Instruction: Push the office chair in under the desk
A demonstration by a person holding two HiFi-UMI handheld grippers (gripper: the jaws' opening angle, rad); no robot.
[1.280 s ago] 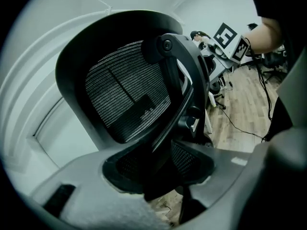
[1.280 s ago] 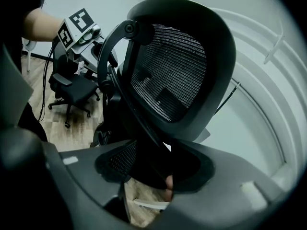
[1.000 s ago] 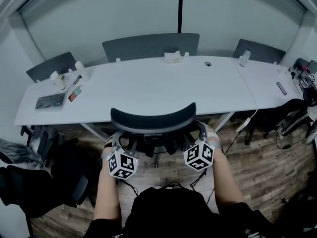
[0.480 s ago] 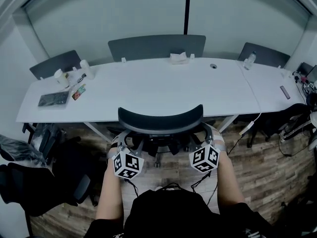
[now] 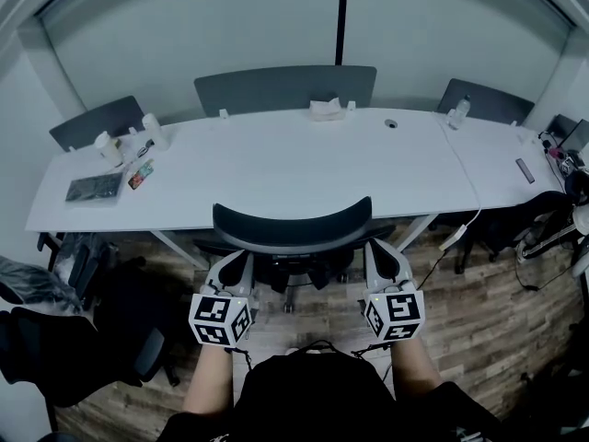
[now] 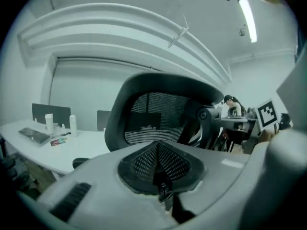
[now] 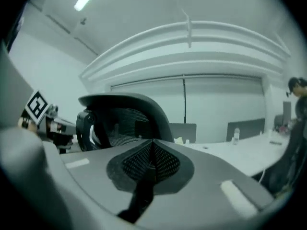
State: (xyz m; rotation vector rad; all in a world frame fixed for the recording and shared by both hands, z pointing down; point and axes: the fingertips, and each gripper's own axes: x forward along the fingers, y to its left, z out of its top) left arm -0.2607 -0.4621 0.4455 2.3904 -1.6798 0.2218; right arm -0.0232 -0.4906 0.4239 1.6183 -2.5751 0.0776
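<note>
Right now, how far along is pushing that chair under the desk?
Mostly done, it seems: the office chair has its backrest at the front edge of the desk, with its seat hidden beneath. In hand: nothing. The left gripper and the right gripper are both shut and empty, just behind the backrest. Left: perhaps a final nudge, if any; I cannot tell how much room remains under the desk.

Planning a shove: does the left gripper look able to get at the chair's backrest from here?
Probably yes: the left gripper, shut, sits just behind the office chair's backrest with nothing visible between them.
</note>
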